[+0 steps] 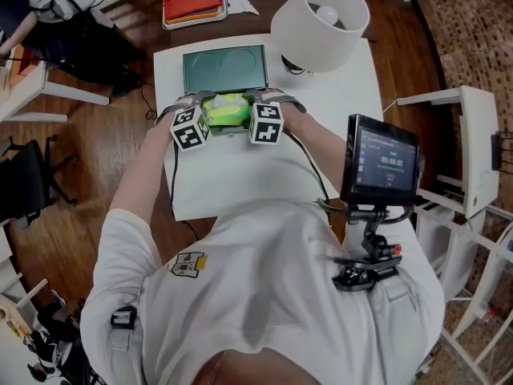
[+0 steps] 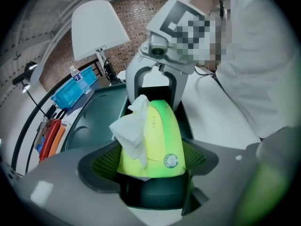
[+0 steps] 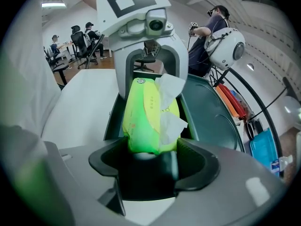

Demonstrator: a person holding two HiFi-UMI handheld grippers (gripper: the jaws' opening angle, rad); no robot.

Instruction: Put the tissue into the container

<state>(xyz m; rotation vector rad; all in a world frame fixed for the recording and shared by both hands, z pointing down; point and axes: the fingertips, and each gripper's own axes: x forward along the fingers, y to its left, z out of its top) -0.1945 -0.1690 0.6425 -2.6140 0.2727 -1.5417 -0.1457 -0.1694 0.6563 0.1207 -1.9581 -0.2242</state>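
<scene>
A bright green tissue pack [image 1: 227, 109] with a white tissue [image 2: 131, 126] sticking out of its top lies in a dark green container [image 3: 112, 119] on the white table. My left gripper [image 1: 208, 111] is at the pack's left end. In the left gripper view its green pads [image 2: 106, 161] stand wide along the pack's [image 2: 160, 135] sides without squeezing it. My right gripper [image 1: 250, 109] is at the other end, and its jaws close against the pack [image 3: 146, 117] on both sides. The container's flat lid [image 1: 224, 69] lies open behind.
A white lamp shade [image 1: 321, 22] stands at the table's [image 1: 240, 175] back right, next to the lid. A red and orange tray [image 1: 192, 5] sits beyond the table. A blue basket [image 2: 75, 86] with bottles is further back. A small monitor [image 1: 381, 163] hangs at my chest.
</scene>
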